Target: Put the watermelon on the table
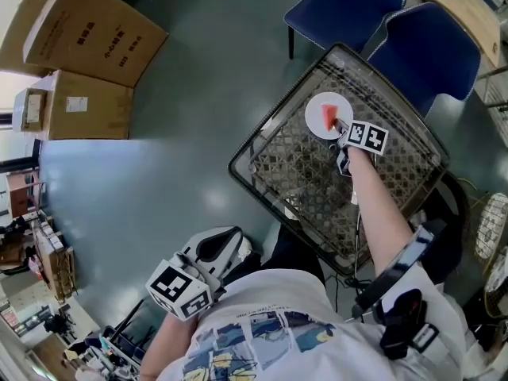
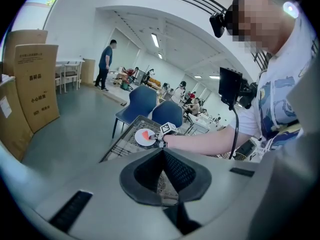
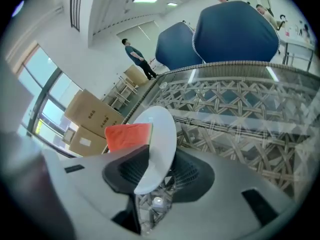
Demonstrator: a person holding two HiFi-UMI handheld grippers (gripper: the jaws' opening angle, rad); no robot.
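A red watermelon slice (image 1: 329,116) lies on a small white plate (image 1: 315,108) on the glass-topped lattice table (image 1: 389,177). My right gripper (image 1: 341,128) is at the plate's near edge. In the right gripper view the plate (image 3: 162,129) rim stands between its parted jaws, with the slice (image 3: 127,135) just beyond the left pad; the gripper (image 3: 155,171) is open. My left gripper (image 1: 226,241) hangs low beside my body, away from the table. Its pads (image 2: 175,171) meet at the tips with nothing between them. From there the plate (image 2: 139,139) and slice (image 2: 145,133) show far off.
Two blue chairs (image 1: 349,6) (image 1: 432,50) stand behind the table. Cardboard boxes (image 1: 87,38) are stacked at the far left on the grey floor (image 1: 198,94). Clutter lines the left edge. People stand far off in the room.
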